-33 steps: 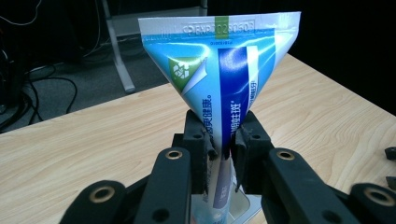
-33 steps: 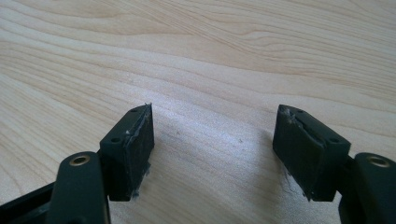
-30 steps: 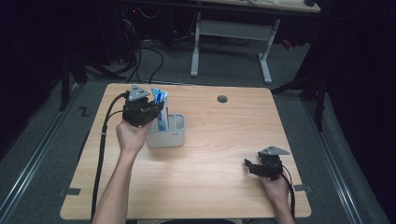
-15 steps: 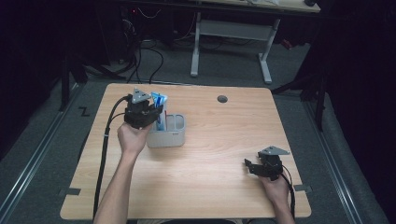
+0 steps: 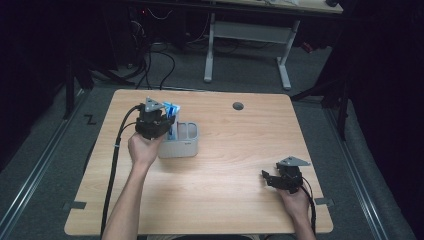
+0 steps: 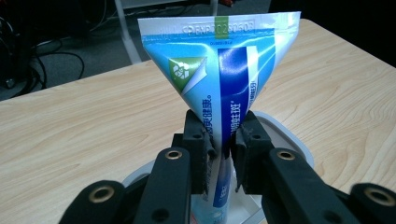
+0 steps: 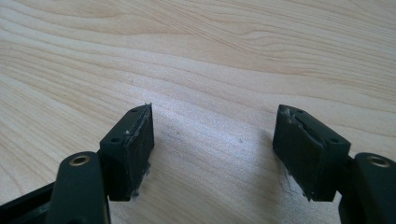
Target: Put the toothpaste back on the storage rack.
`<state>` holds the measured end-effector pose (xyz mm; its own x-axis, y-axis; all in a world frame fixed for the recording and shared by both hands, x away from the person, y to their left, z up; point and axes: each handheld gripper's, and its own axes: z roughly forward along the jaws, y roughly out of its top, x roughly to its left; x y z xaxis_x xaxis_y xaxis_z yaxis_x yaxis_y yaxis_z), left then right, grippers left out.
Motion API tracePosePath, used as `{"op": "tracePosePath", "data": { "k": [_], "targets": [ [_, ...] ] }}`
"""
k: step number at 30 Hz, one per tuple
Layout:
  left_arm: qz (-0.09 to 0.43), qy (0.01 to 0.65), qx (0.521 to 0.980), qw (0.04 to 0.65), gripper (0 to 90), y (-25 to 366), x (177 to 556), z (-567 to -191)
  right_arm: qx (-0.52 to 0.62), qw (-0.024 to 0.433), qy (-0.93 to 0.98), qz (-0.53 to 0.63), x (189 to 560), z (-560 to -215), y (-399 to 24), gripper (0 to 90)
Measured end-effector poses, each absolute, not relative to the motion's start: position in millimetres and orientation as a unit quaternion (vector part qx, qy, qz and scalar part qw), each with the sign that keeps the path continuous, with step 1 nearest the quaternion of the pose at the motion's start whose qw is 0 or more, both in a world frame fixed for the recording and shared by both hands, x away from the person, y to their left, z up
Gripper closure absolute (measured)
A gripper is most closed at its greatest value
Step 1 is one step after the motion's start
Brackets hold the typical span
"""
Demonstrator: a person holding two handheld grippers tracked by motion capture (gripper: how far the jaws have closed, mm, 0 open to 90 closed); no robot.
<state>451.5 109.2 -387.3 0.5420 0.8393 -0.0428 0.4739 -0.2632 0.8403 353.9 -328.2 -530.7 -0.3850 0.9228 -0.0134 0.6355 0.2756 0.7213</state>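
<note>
A: Near edge first. Right gripper (image 5: pixel 274 178) rests low over the light wood-grain table (image 5: pixel 235 200), jaws spread wide, nothing between the pads (image 7: pixel 135 149). Released, idle.

B: Left?

A: Left gripper (image 6: pixel 219 149) is clenched on the blue-and-white soft plastic toothpaste tube (image 6: pixel 219 70). Pads (image 6: pixel 205 149) pinch it at the narrowing mid-body, flat crimped end up, cap end down inside the grey rounded plastic holder (image 5: pixel 181 146). In the high view the gripper (image 5: pixel 167 122) sits over the holder's left part and the tube (image 5: pixel 172 109) sticks out above it.

B: Which compartment?

A: Left one, I think; the gripper body hides the bottom, so I cannot tell whether the cap touches the floor of it.

B: Handling?

A: My read: light, soft walls, glossy skin, so it squashes and may slide under the pads. The wide crimp is the stiffest part but thin. The present hold, just below the fan, looks sensible: the tube is narrow enough for the jaws there and the flare above stops it slipping down. Squeeze too hard and paste gets pushed toward the cap.

B: Risk?

A: The holder looks light too; a tilted tube could catch its wall and drag it.

B: Far side?

A: Round grey grommet (image 5: pixel 238 106) at the table's back edge, then a white-legged desk frame (image 5: pixel 247 47) on the floor beyond.
</note>
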Motion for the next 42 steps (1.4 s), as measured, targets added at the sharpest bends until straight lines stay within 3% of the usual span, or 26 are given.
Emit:
{"op": "tracePosePath", "data": {
  "k": [27, 42],
  "targets": [
    [0.213, 0.436, 0.772, 0.411, 75.2, 95.8, 464.0, -406.0, 0.508, 0.222, 0.767, 0.323, 353.9, -530.7, -328.2, 29.3],
    [0.214, 0.435, 0.773, 0.408, 63.4, 93.7, 461.9, -406.1, 0.508, 0.222, 0.767, 0.323, 353.9, -530.7, -328.2, 29.3]
  ]
}}
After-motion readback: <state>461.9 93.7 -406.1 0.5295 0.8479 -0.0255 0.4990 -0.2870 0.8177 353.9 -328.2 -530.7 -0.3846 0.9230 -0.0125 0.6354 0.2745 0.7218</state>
